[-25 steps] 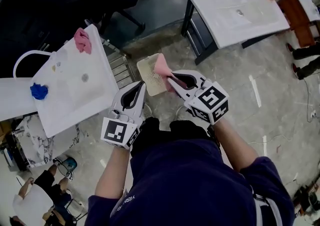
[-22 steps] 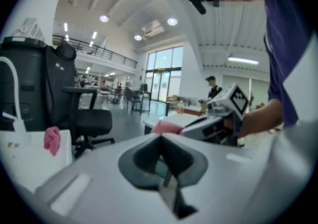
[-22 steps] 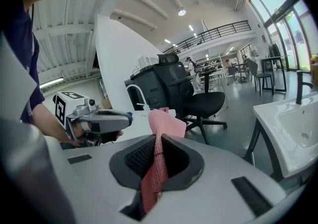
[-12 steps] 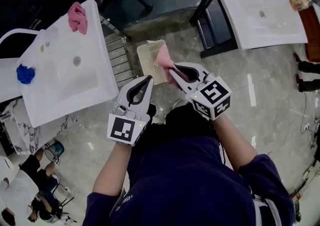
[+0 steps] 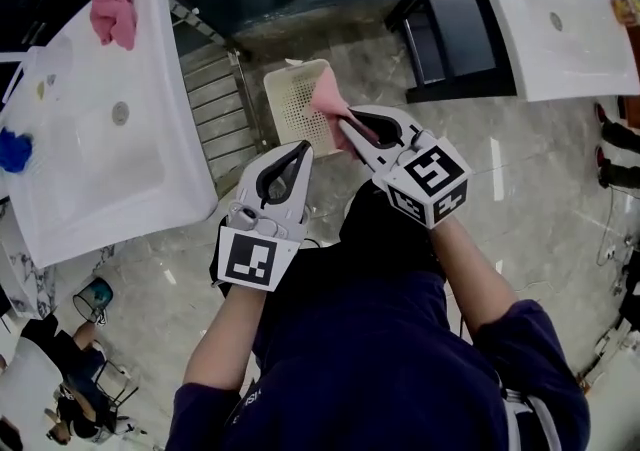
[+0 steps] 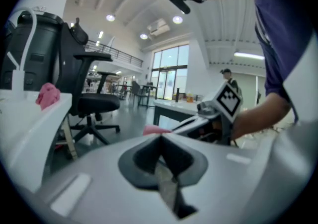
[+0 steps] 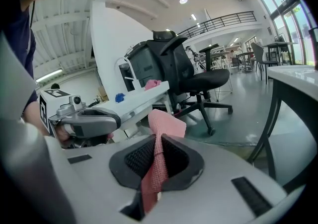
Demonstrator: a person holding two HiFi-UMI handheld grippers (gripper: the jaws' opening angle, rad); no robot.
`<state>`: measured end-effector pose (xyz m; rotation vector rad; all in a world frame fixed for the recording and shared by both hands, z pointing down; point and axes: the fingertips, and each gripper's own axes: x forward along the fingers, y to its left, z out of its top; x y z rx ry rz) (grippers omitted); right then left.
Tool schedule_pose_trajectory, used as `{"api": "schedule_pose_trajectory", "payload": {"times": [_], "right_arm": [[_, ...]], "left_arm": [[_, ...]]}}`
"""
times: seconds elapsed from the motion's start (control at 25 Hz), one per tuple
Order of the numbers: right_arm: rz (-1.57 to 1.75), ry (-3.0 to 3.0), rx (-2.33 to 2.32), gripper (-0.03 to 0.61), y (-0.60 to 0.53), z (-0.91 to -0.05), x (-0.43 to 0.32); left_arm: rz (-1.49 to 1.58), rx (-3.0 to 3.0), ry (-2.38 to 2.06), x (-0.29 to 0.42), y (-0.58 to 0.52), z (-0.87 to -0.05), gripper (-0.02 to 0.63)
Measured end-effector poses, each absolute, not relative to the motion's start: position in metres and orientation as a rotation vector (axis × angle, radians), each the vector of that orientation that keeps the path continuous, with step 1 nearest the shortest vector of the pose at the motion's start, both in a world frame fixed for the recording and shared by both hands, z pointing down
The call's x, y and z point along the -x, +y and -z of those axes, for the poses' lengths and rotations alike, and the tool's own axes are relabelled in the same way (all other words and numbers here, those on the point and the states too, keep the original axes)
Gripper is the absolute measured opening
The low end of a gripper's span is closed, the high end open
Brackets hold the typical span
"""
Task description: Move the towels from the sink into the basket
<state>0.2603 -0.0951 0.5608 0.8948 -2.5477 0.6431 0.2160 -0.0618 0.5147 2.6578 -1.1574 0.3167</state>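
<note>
The right gripper (image 5: 343, 125) has its jaws clenched on a pink towel (image 7: 167, 123). The cloth runs as a thin pinched strip between the two ribbed pads and fans out in a loose flap just past the tips. How much of it hangs under the jaws is hidden by the gripper's own body. Seen from the head view, that flap lies over the right rim of the cream basket (image 5: 288, 105), which stands on the floor (image 5: 540, 209) just ahead of the tips. Whether the towel touches the basket cannot be told, and the basket's near corner is covered by the towel and the jaws. The left gripper (image 5: 304, 147) sits close beside the right one, its jaws closed together with nothing between them. Its own view shows only a sliver of the held towel beyond its tips. Well off to the left of the left jaws stands the white sink (image 5: 150, 189). A second pink towel (image 5: 113, 7) is bunched at its far edge, and a blue towel (image 5: 12, 151) is cut off by the frame's left border. An office chair (image 7: 195, 69) stands beyond the right jaws, and a second sink (image 5: 575, 49) is cropped at the upper right.
</note>
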Motion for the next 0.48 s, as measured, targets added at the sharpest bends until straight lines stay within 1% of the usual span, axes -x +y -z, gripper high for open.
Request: {"api": "schedule_pose_trajectory", "payload": {"times": [0.48], "right_arm": [[-0.637, -2.571, -0.875, 0.028, -0.097, -0.700, -0.247]], "left_arm": [[-0.335, -2.649, -1.215, -0.200, -0.057, -0.649, 0.003]]}}
